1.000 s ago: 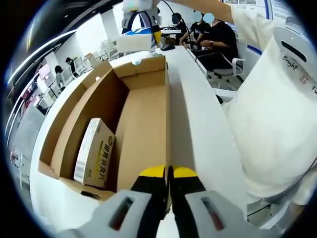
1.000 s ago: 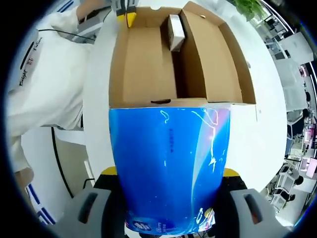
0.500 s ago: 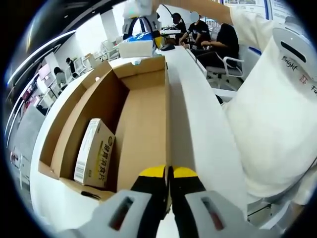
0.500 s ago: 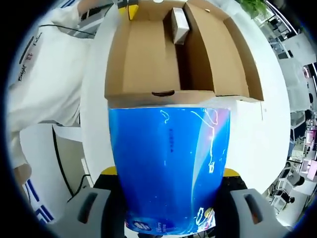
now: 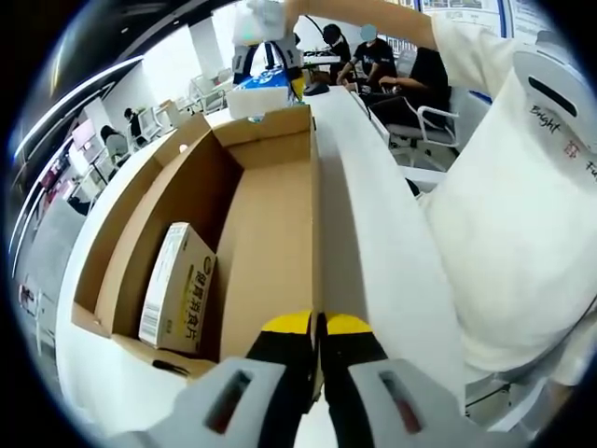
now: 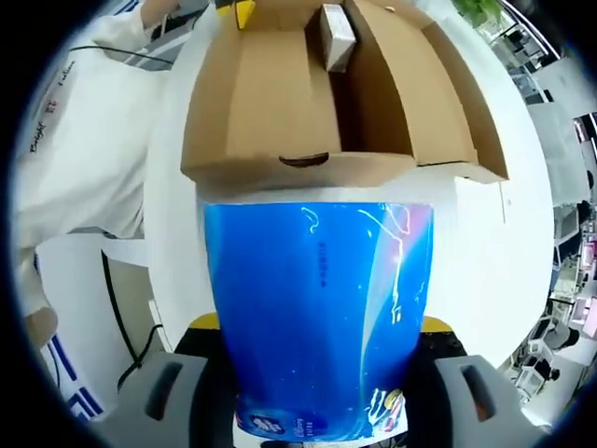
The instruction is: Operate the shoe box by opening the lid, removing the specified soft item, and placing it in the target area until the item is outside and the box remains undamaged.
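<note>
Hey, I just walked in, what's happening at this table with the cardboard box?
A person works two handheld grippers over an open cardboard shoe box on a white table. The right gripper is clamped on a blue soft pack, held beyond the box's end. The left gripper, jaws together, pins a box wall. A small carton remains inside.

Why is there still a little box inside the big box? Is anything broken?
Nothing looks broken. The big cardboard box is open and whole, the small box leans on its wall, and the right gripper holds the blue pack.
</note>
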The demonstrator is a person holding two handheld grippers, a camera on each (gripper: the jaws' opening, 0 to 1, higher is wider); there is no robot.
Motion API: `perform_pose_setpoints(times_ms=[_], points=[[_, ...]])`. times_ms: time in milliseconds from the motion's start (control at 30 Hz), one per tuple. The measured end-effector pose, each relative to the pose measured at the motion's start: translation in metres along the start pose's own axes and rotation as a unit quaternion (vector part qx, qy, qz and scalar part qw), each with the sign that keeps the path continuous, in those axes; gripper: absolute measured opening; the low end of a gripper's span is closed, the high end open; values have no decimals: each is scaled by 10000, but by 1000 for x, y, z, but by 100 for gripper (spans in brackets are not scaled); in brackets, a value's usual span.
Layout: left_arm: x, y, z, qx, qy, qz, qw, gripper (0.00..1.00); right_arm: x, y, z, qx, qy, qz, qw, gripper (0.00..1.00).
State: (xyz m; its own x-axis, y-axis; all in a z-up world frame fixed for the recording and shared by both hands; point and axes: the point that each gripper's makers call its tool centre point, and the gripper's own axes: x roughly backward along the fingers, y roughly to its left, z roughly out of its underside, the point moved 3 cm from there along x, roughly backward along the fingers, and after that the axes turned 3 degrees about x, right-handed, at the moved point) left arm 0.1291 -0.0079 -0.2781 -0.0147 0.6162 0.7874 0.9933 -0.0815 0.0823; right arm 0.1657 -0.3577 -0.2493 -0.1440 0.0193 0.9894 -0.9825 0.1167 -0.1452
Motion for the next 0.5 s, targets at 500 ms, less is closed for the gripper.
perform_pose_setpoints(times_ms=[500], points=[[0,1,1,0,10,11,10000,1,0,-2,1,160,-25,35,9999,75]])
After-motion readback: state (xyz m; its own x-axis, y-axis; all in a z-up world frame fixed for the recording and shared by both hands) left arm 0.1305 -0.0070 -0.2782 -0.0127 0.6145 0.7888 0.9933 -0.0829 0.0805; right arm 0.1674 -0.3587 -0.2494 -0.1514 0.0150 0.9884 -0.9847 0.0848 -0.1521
